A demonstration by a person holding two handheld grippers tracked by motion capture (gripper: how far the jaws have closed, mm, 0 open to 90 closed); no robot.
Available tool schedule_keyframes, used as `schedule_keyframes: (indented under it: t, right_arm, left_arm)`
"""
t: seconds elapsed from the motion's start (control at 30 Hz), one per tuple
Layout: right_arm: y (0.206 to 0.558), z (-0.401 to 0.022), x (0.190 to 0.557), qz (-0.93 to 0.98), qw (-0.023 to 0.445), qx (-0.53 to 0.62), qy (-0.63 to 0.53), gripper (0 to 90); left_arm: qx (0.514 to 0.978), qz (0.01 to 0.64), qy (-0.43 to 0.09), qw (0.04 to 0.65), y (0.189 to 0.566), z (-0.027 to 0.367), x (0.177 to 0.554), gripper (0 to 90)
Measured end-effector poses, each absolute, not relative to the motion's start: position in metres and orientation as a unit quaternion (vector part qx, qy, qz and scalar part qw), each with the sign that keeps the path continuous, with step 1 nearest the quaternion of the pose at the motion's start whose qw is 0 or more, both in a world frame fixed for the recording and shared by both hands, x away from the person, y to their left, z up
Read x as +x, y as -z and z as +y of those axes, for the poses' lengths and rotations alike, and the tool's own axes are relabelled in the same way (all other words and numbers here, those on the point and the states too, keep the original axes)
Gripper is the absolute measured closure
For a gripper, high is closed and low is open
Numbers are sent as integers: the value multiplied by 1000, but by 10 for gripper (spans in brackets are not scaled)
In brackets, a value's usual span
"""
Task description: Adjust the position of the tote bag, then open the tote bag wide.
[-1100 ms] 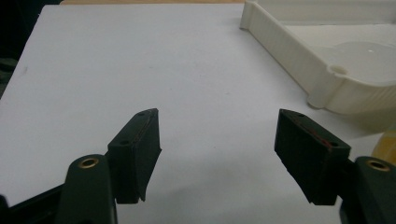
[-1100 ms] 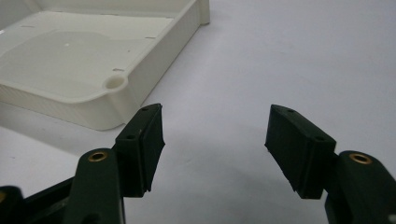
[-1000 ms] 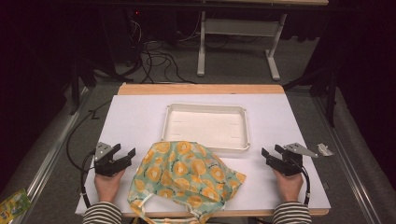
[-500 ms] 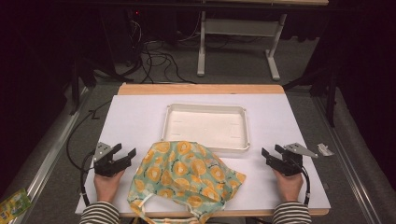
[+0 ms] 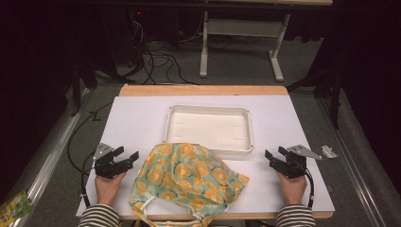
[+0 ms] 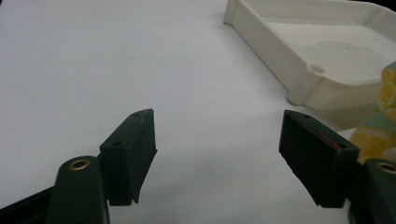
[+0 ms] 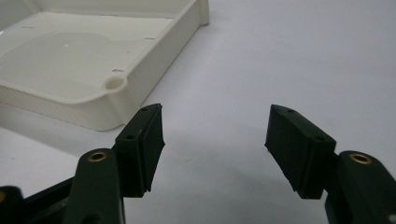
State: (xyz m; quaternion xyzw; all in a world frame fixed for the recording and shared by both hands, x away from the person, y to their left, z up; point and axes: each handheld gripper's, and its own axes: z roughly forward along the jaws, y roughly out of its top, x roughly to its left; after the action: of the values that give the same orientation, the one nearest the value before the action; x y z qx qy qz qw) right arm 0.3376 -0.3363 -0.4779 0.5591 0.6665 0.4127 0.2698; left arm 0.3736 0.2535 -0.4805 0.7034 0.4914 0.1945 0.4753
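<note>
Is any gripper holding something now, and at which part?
Nothing is held. Left gripper and right gripper are open beside the cloth.

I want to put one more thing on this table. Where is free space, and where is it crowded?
Free: the strip between the left gripper and the tray, the patch between the tray and the right gripper, and the far edge behind the tray. Crowded: the near middle, where the orange-print cloth reaches the tray's near rim.

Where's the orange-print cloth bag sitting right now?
In the high view the cloth bag lies at the table's near edge, between the left gripper and right gripper, overlapping the white tray.
</note>
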Motion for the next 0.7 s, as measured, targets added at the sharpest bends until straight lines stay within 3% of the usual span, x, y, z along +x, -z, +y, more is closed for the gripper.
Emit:
schedule_keyframes:
  t: [0.7]
  right_arm:
    - [478,-336,337,664,272,561,-413,375]
  left_arm:
    - [716,474,-173,483,465,244,365,254]
